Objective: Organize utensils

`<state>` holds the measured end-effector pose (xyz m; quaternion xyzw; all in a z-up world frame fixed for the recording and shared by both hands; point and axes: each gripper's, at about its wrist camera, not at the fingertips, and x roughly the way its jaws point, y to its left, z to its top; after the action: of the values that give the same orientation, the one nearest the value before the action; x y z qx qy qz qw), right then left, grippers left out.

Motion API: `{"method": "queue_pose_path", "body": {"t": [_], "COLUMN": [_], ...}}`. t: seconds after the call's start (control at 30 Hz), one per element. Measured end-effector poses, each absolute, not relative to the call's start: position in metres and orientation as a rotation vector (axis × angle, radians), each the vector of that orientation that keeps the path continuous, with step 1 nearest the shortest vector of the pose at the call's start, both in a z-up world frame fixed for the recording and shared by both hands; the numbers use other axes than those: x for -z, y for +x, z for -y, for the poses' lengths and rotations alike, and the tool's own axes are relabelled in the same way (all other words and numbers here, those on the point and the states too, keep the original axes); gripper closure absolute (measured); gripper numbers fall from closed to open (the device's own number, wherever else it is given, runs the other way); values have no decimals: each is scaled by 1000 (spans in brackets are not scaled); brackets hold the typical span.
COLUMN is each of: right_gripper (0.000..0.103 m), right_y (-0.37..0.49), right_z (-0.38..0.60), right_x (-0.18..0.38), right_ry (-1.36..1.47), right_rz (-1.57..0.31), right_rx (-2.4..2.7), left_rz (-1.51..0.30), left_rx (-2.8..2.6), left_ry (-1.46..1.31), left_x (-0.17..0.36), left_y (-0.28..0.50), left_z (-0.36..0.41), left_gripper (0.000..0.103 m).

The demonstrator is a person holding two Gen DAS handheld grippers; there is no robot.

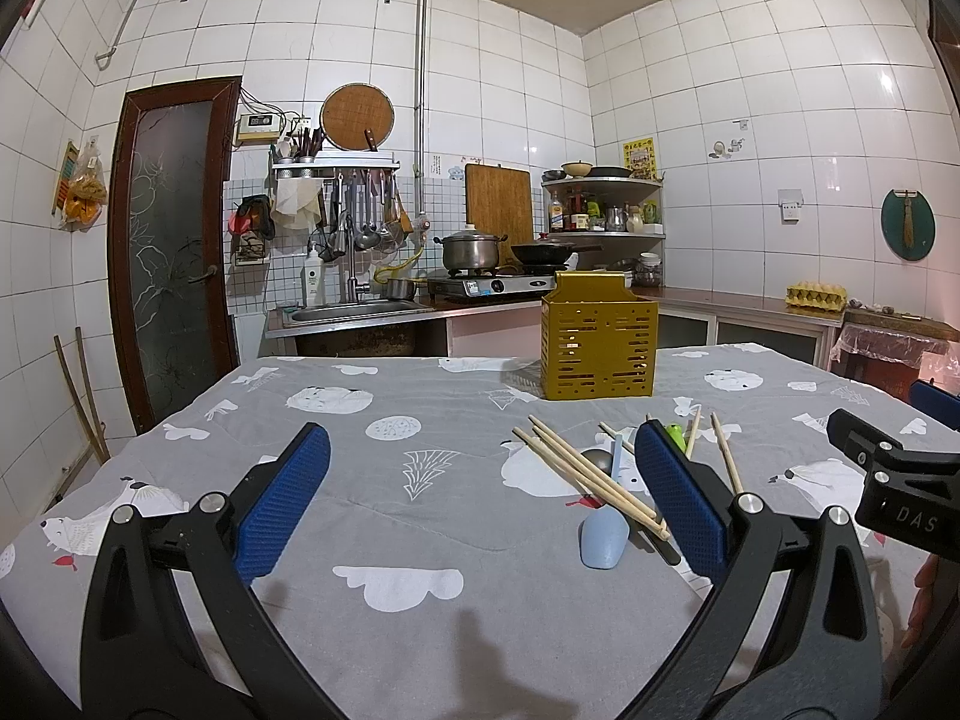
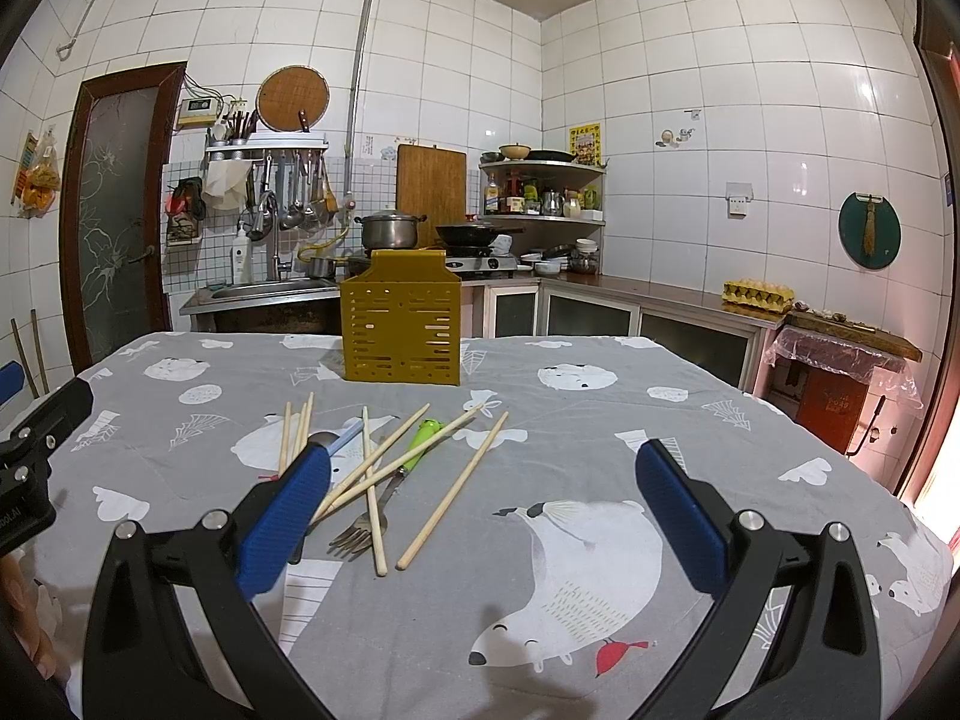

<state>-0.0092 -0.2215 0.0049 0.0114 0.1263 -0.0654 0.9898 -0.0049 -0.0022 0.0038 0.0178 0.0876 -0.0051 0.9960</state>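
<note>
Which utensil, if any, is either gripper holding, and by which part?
None. The left gripper and right gripper are both open and empty; the chopsticks and fork lie on the table.

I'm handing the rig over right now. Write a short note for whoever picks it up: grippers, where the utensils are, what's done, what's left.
Left gripper: open, empty, above the cloth-covered table.
Right gripper: open, empty, just right of the pile.
Yellow slotted holder: upright at the table's far side; its inside can't be seen.
Loose between the grippers: wooden chopsticks crossed over a green-handled fork, plus a light blue spoon and a metal spoon.
Done: nothing visibly.
Left: likely every piece into the holder.
</note>
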Motion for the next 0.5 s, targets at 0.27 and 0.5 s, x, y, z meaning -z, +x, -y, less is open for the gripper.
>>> {"method": "queue_pose_path", "body": {"t": [0.27,0.5], "right_gripper": [4,4], "right_y": [-9,-9], "right_z": [225,226], "right_x": [-5,-6], "right_ry": [25,27], "right_rz": [-252,-251], "right_rx": [134,134], "left_rz": [-175,-175], "left_rx": [10,10], "left_ry": [35,36], "left_x": [-4,-4], "left_y": [-5,-5], "left_z": [2,2], "left_gripper": [5,5]}}
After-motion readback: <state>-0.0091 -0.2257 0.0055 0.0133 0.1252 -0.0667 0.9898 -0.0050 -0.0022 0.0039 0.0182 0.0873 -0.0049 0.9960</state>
